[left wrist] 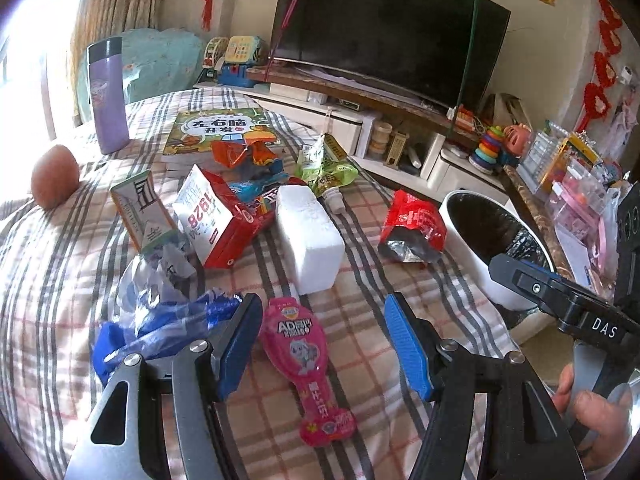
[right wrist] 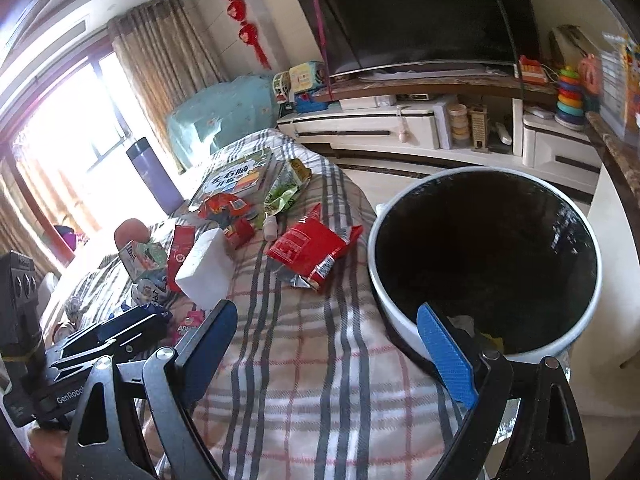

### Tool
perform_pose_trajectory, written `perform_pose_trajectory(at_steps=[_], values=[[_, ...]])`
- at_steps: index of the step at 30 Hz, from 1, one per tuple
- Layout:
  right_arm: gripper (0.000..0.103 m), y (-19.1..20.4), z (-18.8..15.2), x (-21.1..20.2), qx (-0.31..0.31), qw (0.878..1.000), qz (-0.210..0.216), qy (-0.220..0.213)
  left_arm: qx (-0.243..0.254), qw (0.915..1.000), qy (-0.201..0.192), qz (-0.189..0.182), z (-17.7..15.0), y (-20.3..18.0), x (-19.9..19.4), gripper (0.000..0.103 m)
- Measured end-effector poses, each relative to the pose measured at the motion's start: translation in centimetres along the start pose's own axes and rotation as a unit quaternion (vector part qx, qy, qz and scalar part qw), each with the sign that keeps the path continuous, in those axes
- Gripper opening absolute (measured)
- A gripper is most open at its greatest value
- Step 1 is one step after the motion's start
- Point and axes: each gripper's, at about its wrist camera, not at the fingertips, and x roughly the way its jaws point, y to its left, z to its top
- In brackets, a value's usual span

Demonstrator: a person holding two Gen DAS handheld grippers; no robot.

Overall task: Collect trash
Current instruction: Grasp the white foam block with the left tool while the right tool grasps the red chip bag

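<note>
- Plaid cloth [left wrist: 360, 344], checked in grey, white and pink, covers the surface in the left wrist view and carries all the litter.
- Left gripper [left wrist: 324, 344] sits at the bottom centre, its 2 blue-padded jaws apart and grasping nothing; a pink drink pouch [left wrist: 300, 364] lies flat on the cloth between them, pads clear of it.
- Crumpled blue plastic bag [left wrist: 160, 320] lies at lower left, touching the outer side of the left-hand jaw.
- Mid-frame: a white foam block [left wrist: 308, 236], a red and white carton [left wrist: 216, 220] just left of it, a small green carton [left wrist: 140, 208] further left.
- Red snack bag [left wrist: 412, 224] lies torn open at centre right, near a white bin [left wrist: 472, 264] with a black liner at the right edge.
- Green pouch [left wrist: 328, 164] and a green picture book [left wrist: 220, 128] lie in the upper middle; a purple flask [left wrist: 106, 96] stands upright at upper left.
- Right-hand tongs enter at lower right, with a hand [left wrist: 592, 408] below.
- In the right wrist view the right gripper [right wrist: 336, 344] has its jaws spread wide and empty, left jaw over the cloth [right wrist: 300, 380], right jaw over the near rim of the bin [right wrist: 384, 300].
- Bin fills the right half; some scraps show at its bottom.
- Red snack bag [right wrist: 308, 252] lies just left of the bin; the foam block [right wrist: 204, 268] sits at centre left.
- Left tongs appear at lower left.
</note>
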Motion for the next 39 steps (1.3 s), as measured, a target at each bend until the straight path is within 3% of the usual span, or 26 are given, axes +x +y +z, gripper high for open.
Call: perform_pose_trajectory(at_steps=[8, 13, 17, 20, 22, 25, 28, 31, 32, 34, 35, 39], values=[[0.088, 0.7, 1.9, 1.9, -0.037, 0.999, 0.008, 0.001, 0.009, 0.9997, 0.01, 0.02, 2.4, 0.0, 2.7, 0.062], [0.067, 1.2, 2.9, 4.5, -0.06, 0.998, 0.013, 0.025, 0.011, 0.9995, 0.015, 0.026, 3.4, 0.1, 4.6, 0.061], [0.058, 1.8, 3.0, 6.7, -0.084, 0.995, 0.01, 0.047, 0.014, 0.9991, 0.025, 0.03, 3.7, 0.3, 6.4, 0.055], [0.033, 2.0, 2.7, 7.7, -0.094, 0.994, 0.006, 0.061, 0.013, 0.9989, 0.038, 0.021, 3.8, 0.4, 7.4, 0.035], [0.014, 1.9, 2.5, 7.7, -0.094, 0.994, 0.004, 0.06, 0.013, 0.999, 0.039, 0.017, 3.8, 0.5, 7.6, 0.031], [0.001, 1.5, 2.4, 7.4, -0.086, 0.995, 0.008, 0.058, 0.017, 0.9993, 0.028, 0.014, 3.7, 0.4, 7.2, 0.03], [0.002, 1.5, 2.3, 7.0, -0.082, 0.995, 0.014, 0.057, 0.017, 0.9996, 0.019, 0.01, 3.4, 0.4, 6.4, 0.03], [0.014, 1.4, 2.6, 6.5, -0.065, 0.996, 0.035, 0.051, 0.015, 0.9998, 0.006, 0.006, 3.2, 0.6, 5.3, 0.029], [0.021, 1.4, 2.8, 6.2, -0.063, 0.996, 0.038, 0.047, 0.015, 0.9999, 0.003, 0.003, 3.1, 0.7, 5.0, 0.029], [0.056, 1.7, 3.1, 5.7, -0.069, 0.996, 0.042, 0.033, 0.014, 0.9999, -0.002, -0.001, 3.0, 0.9, 4.5, 0.029], [0.061, 2.0, 3.3, 5.7, -0.075, 0.996, 0.043, 0.028, 0.013, 0.9999, -0.003, -0.004, 2.9, 0.9, 4.3, 0.029], [0.062, 3.2, 4.2, 7.4, -0.113, 0.992, 0.033, 0.034, 0.011, 0.9999, -0.005, -0.01, 2.6, 1.3, 3.6, 0.028]])
